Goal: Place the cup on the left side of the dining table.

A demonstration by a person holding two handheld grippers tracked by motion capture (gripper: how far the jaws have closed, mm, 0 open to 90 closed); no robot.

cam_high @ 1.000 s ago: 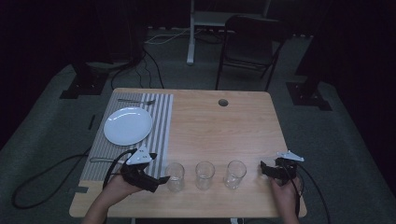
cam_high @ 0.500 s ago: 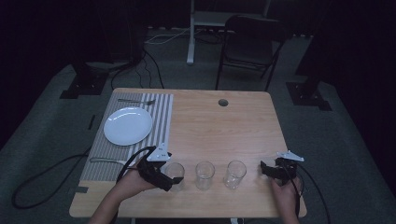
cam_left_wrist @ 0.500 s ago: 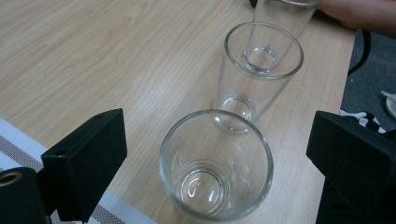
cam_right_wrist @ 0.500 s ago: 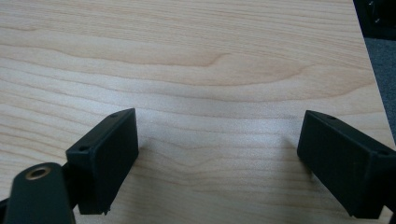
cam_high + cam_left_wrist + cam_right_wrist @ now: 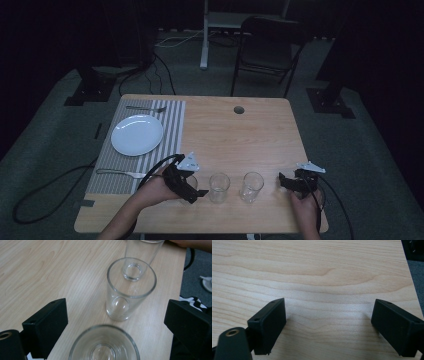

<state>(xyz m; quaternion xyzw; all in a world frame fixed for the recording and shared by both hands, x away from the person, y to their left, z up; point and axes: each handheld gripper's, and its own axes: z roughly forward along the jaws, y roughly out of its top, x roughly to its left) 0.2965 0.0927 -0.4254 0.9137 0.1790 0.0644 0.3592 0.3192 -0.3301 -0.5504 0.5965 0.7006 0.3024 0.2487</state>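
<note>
Clear nearest glass point(image 5: 104, 345) standing upright on the wooden desk point(image 5: 235, 135) between the spread, unclenched fingers point(image 5: 47, 325) of the left gripper point(image 5: 192, 192), untouched, two more glasses point(image 5: 219, 187) lined beyond, right gripper point(image 5: 284, 181) likewise spread over bare wood.

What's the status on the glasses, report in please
Left gripper open, straddling the nearest glass, pads not touching. Right gripper open over bare table. Two more glasses lined up beyond; nothing blocking.
</note>
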